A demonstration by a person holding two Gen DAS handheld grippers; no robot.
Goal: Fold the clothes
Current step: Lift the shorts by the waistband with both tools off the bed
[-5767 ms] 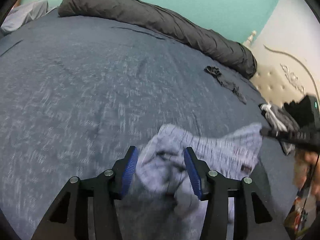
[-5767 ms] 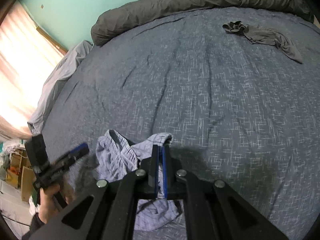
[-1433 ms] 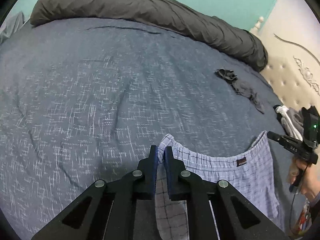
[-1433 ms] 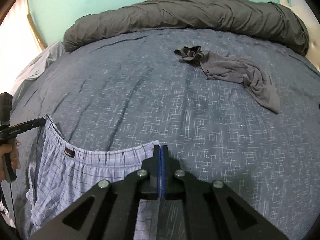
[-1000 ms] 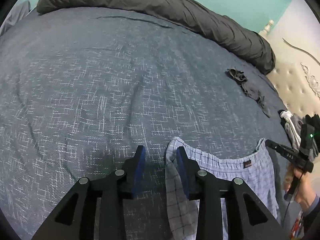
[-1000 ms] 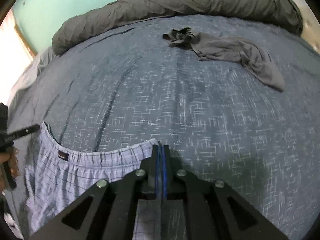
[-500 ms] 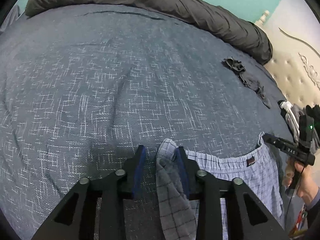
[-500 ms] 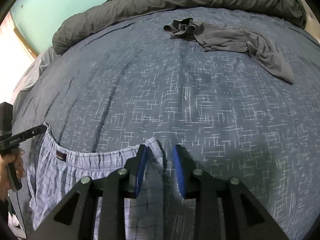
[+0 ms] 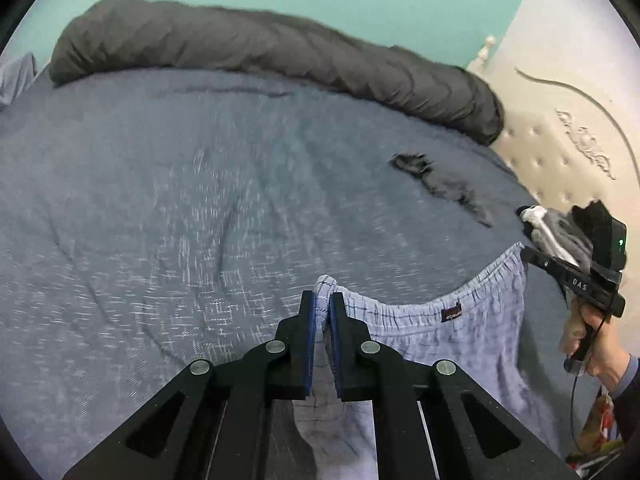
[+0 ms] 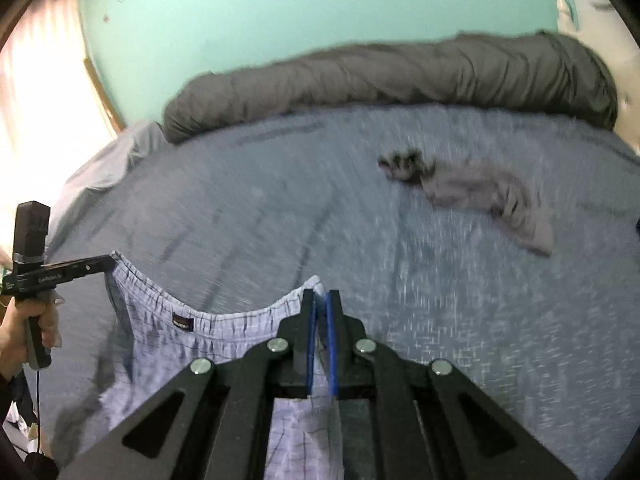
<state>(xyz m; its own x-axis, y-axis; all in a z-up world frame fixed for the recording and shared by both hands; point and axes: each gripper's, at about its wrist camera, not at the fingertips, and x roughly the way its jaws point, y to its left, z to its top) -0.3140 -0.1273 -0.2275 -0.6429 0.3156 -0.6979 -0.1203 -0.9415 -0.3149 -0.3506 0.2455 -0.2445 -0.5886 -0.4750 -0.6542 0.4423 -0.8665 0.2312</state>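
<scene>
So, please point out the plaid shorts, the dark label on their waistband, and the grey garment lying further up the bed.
plaid shorts (image 9: 472,344): left wrist view, on the front panel below the waistband.
dark label (image 10: 183,322): right wrist view, on the middle of the tag.
grey garment (image 10: 492,196): right wrist view, on its crumpled middle.

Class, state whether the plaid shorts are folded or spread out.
Spread, not folded: the plaid shorts hang by the waistband, stretched between the left gripper and right gripper.

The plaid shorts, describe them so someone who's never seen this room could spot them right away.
Start at the big blue bedspread with the rolled dark grey duvet along its far edge. At the near edge, the plaid shorts hang stretched by the waistband between the left hand-held gripper and right hand-held gripper. They are pale lavender check with a small dark label, unlike the crumpled grey garment farther back.
</scene>
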